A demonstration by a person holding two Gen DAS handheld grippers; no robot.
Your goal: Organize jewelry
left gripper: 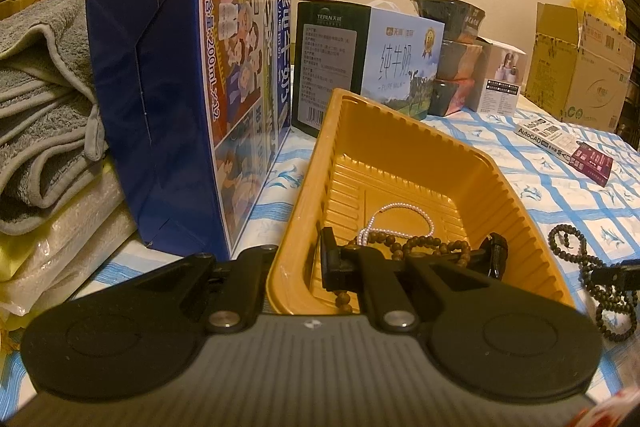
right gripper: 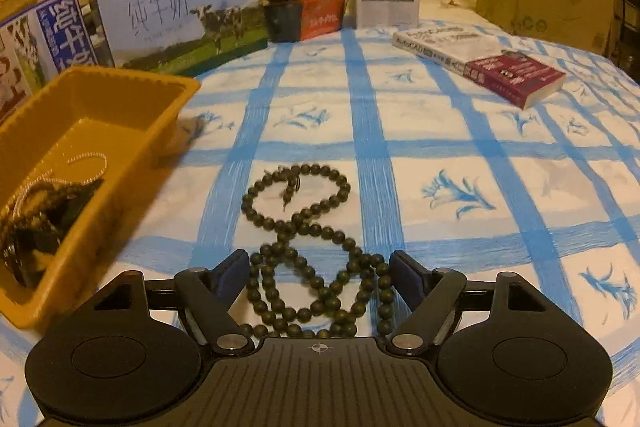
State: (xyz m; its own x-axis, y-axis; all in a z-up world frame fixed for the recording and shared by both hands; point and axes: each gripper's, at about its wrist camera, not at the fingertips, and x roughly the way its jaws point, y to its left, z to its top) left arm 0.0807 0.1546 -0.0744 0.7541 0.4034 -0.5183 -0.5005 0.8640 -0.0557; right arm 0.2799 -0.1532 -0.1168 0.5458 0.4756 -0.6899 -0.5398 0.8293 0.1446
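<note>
Your right gripper hangs with its fingers spread wide over the near coils of the long dark-green bead necklace, the beads lying loose between the pads on the blue-and-white checked cloth, untouched. Just beyond its far loop the cloth runs on to a thick AutoCAD book near the far right edge. Your left gripper is clamped shut on the near left wall of the ribbed yellow plastic tray, with a brown wooden bead string and a small white pearl strand inside, and milk cartons stand along the cloth's far edge.
</note>
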